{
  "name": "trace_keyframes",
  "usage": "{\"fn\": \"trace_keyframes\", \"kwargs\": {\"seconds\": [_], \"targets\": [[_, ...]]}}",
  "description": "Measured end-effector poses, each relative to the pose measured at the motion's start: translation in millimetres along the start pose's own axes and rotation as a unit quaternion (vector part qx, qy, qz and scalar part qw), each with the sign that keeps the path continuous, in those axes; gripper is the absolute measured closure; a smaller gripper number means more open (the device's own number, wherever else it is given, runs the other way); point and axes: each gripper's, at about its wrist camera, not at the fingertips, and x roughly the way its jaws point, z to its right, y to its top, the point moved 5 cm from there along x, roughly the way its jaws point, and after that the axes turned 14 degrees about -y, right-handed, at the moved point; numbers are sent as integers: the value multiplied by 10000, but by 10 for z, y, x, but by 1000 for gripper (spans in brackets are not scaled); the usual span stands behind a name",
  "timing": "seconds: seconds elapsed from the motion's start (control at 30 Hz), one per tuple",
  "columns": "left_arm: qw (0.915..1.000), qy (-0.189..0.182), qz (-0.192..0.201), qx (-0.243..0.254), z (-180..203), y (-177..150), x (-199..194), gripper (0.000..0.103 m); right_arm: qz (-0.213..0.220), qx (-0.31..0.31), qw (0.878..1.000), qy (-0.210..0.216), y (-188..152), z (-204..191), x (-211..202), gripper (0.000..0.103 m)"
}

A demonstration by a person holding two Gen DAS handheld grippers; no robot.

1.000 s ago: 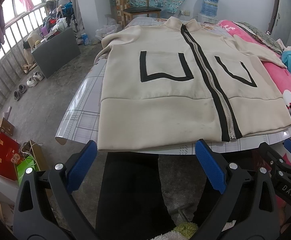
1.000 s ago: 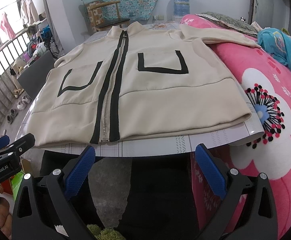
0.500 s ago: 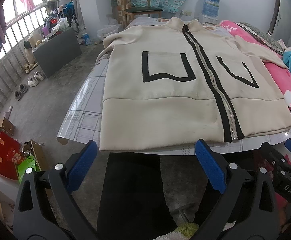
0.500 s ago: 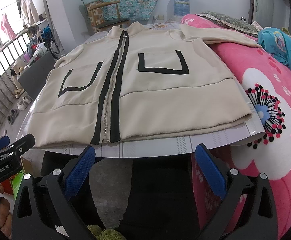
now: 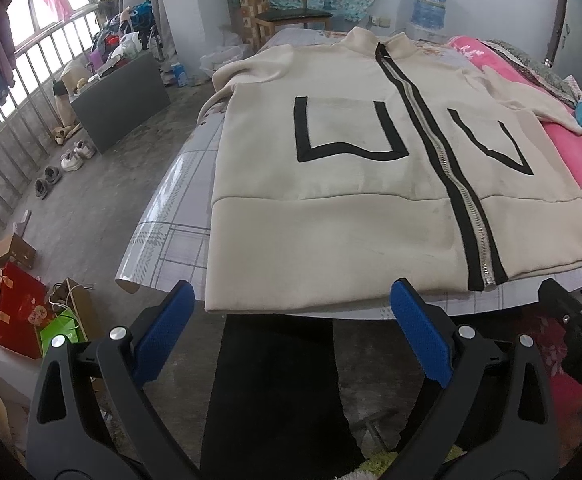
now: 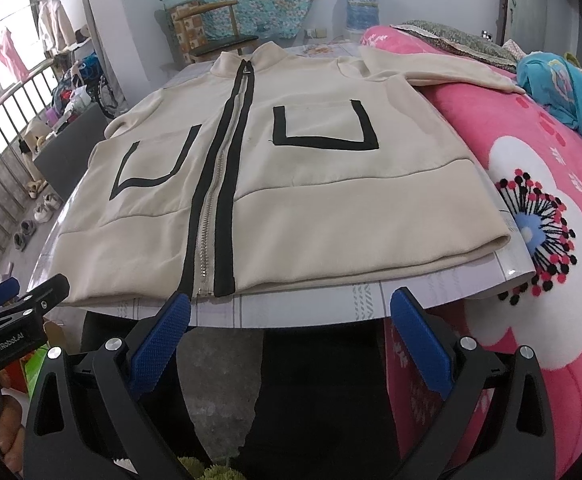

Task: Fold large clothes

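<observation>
Blue-padded fingers of the left gripper stand spread wide and empty, near the hem of the jacket; the right gripper likewise spread, holding nothing, just short of the table's near edge. Cream jacket, zipped, black zip trim and black U-shaped pocket outlines, lying flat and face up on the checked table, collar at the far end, one sleeve reaching right onto a pink blanket. Wooden chair beyond the far end.
</observation>
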Motion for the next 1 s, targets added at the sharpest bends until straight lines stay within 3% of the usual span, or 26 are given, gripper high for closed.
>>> {"fn": "trace_keyframes", "kwargs": {"seconds": [0.3, 0.37, 0.47, 0.6, 0.77, 0.97, 1.0], "targets": [[9999, 45, -73, 59, -61, 83, 180, 8, 33, -49, 10000, 7, 89, -10, 96, 5], [9997, -258, -16, 51, -83, 104, 225, 8, 84, -83, 9999, -20, 119, 42, 115, 5], [9945, -1009, 285, 19, -123, 131, 207, 8, 179, -53, 9998, -88, 184, 212, 129, 5], [9871, -1560, 351, -121, -238, 146, 191, 8, 334, 81, 9987, -377, 276, 590, 141, 5], [9912, -1233, 472, -90, -379, 176, 238, 8, 333, 133, 9970, -684, 363, 931, 229, 9], [9928, -1017, 515, -369, -600, 226, 350, 9, 223, 337, 9962, -776, 455, 1174, 420, 28], [9931, -978, 520, -379, -618, 233, 369, 16, 181, 342, 9964, -758, 470, 1199, 472, 33]]}}
